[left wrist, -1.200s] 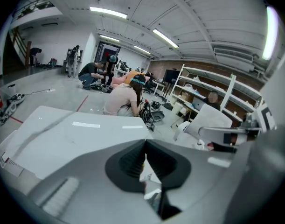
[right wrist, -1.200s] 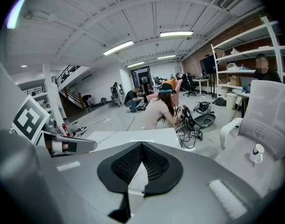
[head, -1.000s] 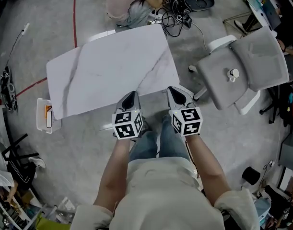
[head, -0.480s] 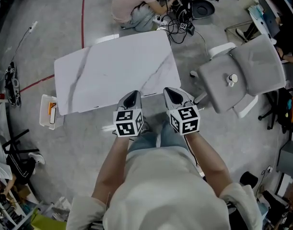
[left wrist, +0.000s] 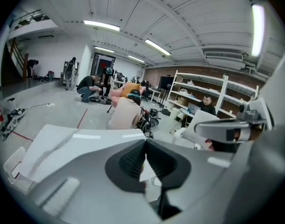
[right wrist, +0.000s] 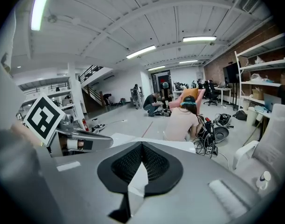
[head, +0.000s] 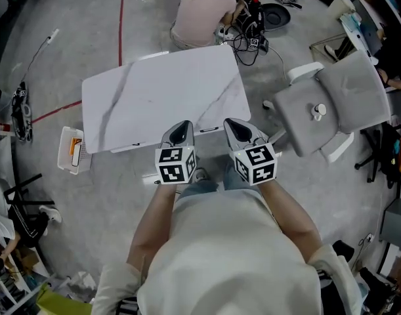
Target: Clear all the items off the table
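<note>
The white marble-patterned table stands ahead of me with nothing on its top. My left gripper hovers at the table's near edge, jaws shut with nothing between them. My right gripper is beside it, a little to the right, at the near right corner, also shut on nothing. In the left gripper view the shut left gripper points over the table. In the right gripper view the shut right gripper points the same way, and the left gripper's marker cube shows at the left.
A white basket with an orange item sits on the floor left of the table. A grey office chair stands at the right. A person crouches beyond the table by cables and gear. Red tape line marks the floor.
Both grippers have stayed side by side at the table's near edge, still shut. The view has shifted: table and basket sit lower and further right in frame, and more of the crouching person shows.
</note>
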Available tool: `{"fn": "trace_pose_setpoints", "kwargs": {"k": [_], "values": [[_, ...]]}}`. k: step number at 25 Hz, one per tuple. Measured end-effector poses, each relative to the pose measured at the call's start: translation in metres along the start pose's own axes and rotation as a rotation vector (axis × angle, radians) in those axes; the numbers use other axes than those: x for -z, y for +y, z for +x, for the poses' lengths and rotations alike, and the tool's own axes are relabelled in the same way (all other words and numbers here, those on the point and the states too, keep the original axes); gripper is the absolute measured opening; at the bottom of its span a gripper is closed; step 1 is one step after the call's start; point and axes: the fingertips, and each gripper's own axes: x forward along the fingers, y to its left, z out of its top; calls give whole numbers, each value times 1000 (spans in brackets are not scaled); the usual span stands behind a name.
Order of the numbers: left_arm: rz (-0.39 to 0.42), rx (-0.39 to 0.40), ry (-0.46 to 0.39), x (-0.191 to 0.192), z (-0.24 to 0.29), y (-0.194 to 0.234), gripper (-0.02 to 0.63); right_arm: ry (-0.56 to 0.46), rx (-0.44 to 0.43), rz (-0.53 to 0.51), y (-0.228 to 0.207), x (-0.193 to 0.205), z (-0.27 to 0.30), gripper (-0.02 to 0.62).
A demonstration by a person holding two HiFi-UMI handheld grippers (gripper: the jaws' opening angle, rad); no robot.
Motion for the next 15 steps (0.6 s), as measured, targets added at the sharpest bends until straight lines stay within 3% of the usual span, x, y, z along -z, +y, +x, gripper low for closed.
{"fn": "trace_pose_setpoints", "kwargs": {"k": [15], "values": [[-15,-60,-32,20,-48,24,9,-41,-20,2,26,-1,-9,-3]]}}
